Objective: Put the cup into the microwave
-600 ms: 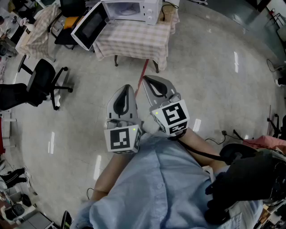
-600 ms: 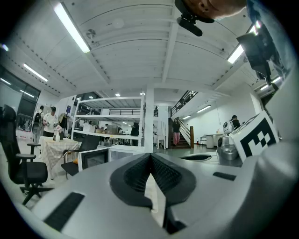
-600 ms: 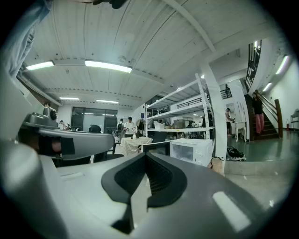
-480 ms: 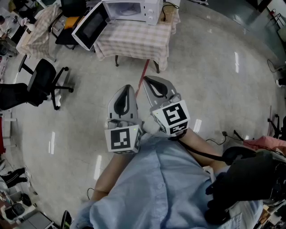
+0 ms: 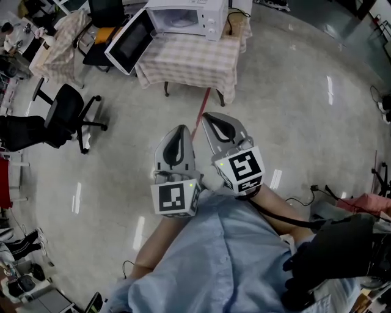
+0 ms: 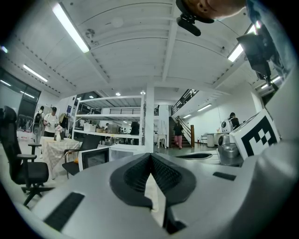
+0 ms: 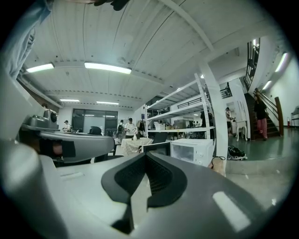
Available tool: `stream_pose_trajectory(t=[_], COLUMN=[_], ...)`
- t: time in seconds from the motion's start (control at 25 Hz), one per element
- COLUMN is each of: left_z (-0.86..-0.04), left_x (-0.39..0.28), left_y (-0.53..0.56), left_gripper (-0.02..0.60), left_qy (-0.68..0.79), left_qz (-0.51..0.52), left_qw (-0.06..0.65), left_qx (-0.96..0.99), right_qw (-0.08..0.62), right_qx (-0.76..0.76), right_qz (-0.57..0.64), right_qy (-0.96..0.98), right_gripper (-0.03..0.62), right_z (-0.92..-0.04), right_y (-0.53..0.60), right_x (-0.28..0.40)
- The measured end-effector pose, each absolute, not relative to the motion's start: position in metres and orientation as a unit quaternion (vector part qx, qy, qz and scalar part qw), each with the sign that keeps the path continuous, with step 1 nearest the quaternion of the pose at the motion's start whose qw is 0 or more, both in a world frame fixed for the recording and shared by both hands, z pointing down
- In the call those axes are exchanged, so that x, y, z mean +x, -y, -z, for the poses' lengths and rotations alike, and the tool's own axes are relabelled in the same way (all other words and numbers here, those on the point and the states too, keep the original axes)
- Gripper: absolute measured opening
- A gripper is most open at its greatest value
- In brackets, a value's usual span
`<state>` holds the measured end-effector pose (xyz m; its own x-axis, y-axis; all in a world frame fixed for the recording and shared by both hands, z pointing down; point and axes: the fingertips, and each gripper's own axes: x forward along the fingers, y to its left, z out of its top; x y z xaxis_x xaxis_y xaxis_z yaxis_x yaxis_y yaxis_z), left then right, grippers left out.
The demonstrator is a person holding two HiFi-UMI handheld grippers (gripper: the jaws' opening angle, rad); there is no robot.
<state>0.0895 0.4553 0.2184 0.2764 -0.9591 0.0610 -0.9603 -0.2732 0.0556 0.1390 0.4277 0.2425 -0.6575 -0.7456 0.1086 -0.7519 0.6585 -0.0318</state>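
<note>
Facing the open microwave (image 5: pixel 183 15) well ahead, left tool (image 5: pixel 180 131) and right tool (image 5: pixel 209 118) are closed, empty.

We've got a table (image 5: pixel 189 64) under a checked cloth, a white microwave (image 5: pixel 201 12) sitting on top, its door (image 5: pixel 129 41) swung wide open. It stands on pale glossy floor (image 5: pixel 293 110), a black office chair (image 5: pixel 64 113) nearby.
</note>
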Motion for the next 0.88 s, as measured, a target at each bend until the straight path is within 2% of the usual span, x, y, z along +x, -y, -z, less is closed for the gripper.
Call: stream_pose_trajectory(t=[0.2, 0.44, 0.64, 0.88], left_z=[-0.21, -0.231, -0.233, -0.229], left_x=[0.089, 0.142, 0.121, 0.106], left_y=[-0.443, -0.437, -0.429, -0.45], left_gripper=[0.008, 0.008, 0.008, 0.008], left_qy=[0.616, 0.578, 0.625, 0.641], left_qz=[-0.008, -0.016, -0.016, -0.025], left_qw=[0.037, 0.06, 0.04, 0.05], left_qx=[0.787, 0.814, 0.78, 0.766], right_qw=[0.031, 0.034, 0.016, 0.024], right_qx=[0.395, 0.428, 0.377, 0.375], right_qz=[-0.047, -0.071, -0.072, -0.074], right_qy=[0.917, 0.901, 0.923, 0.924], right_gripper=[0.002, 0.002, 0.002, 0.003], right_z=[-0.234, -0.254, -0.261, -0.255], right_y=[-0.417, -0.418, -0.4, -0.412], right_x=[0.139, 0.194, 0.17, 0.164])
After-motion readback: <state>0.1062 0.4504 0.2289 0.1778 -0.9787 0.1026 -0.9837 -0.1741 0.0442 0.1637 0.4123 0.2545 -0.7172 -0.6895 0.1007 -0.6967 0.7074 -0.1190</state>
